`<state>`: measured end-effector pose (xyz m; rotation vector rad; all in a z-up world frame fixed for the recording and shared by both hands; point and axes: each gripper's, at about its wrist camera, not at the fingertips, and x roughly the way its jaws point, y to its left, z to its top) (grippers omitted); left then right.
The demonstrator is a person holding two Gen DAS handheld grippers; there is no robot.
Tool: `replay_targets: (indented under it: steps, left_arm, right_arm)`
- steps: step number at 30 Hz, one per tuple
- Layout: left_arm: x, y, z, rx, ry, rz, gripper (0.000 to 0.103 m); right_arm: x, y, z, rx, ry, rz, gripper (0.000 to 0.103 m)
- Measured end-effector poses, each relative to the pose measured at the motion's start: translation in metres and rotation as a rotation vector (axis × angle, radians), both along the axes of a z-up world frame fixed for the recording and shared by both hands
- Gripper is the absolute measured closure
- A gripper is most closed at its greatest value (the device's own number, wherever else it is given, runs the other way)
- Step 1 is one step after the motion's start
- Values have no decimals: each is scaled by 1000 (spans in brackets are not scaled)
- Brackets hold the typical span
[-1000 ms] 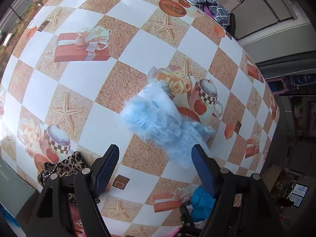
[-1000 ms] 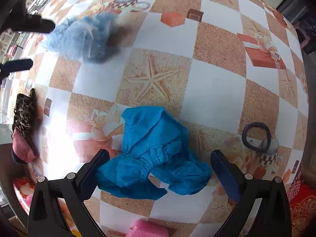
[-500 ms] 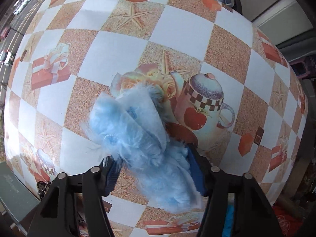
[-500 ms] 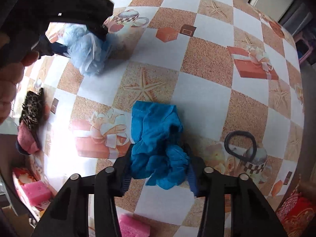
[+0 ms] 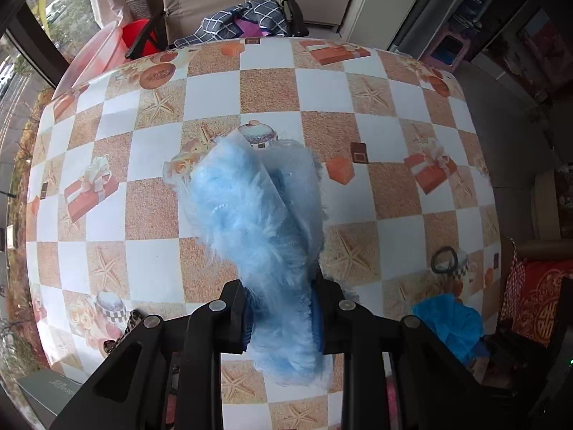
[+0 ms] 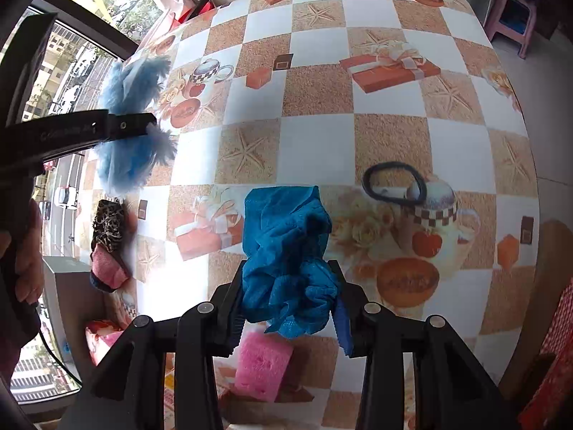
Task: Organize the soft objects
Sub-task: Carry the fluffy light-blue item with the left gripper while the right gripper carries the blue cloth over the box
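Observation:
My left gripper (image 5: 283, 317) is shut on a fluffy light-blue cloth (image 5: 258, 229) and holds it up above the table; the cloth hides its fingertips. It also shows in the right wrist view (image 6: 129, 122), hanging from the left gripper at the far left. My right gripper (image 6: 286, 310) is shut on a crumpled dark-blue cloth (image 6: 286, 251), lifted off the table. That cloth shows in the left wrist view (image 5: 451, 322) at the lower right.
The table (image 6: 390, 82) has a checked cloth with starfish and gift prints. A black hair band (image 6: 394, 182) lies right of centre. A leopard-print scrunchie (image 6: 109, 224) and a pink sponge (image 6: 107, 263) sit at the left edge by a grey box (image 6: 68, 304). Another pink sponge (image 6: 263, 363) lies below my right gripper.
Both grippers closed on their cloths and lifted them off the table. The views have tilted up, so the far edge of the table now shows.

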<state>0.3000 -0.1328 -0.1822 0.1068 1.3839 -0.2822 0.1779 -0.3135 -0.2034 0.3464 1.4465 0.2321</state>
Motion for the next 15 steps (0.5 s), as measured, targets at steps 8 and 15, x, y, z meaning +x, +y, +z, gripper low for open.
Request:
replay_targets:
  steps: [8, 15]
  left_arm:
    - [-85, 34, 50, -47, -62, -47, 75]
    - [-154, 71, 80, -64, -75, -88, 75]
  right_arm:
    - [-44, 28, 35, 23, -30, -39, 60]
    - [-83, 58, 89, 27, -107, -57, 60]
